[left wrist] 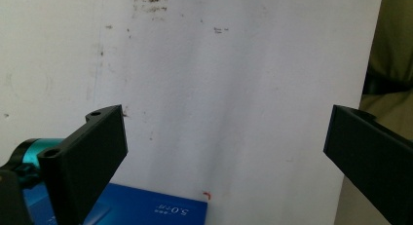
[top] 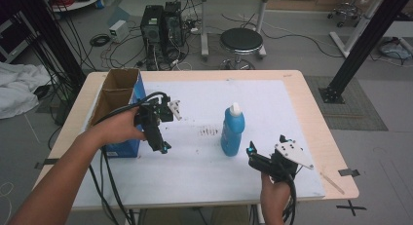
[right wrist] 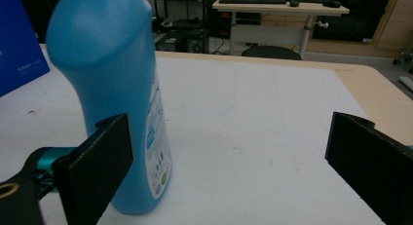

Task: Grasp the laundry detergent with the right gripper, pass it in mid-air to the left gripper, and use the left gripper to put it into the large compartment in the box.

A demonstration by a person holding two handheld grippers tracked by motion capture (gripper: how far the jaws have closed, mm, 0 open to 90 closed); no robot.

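Note:
A blue bottle (top: pixel 233 132) with a white cap stands upright near the middle of the white sheet (top: pixel 204 166). In the right gripper view the blue bottle (right wrist: pixel 114 84) rises close at the left, just behind the left jaw and outside the gap. My right gripper (top: pixel 253 156) is low at the bottle's near right, and the right gripper (right wrist: pixel 229 137) is open with nothing in it. My left gripper (top: pixel 161 146) hangs beside the blue cardboard box (top: pixel 119 101), tips down. The left gripper (left wrist: pixel 224 132) is open over bare sheet, with the box's blue side (left wrist: pixel 146 210) below.
The box is open-topped and sits at the table's left edge. Behind the table on the floor are computer towers (top: pixel 162 25), a black stool (top: pixel 241 41) and loose cables. A black frame post (top: pixel 363 45) slants at the right. A desk (right wrist: pixel 282 8) stands farther back.

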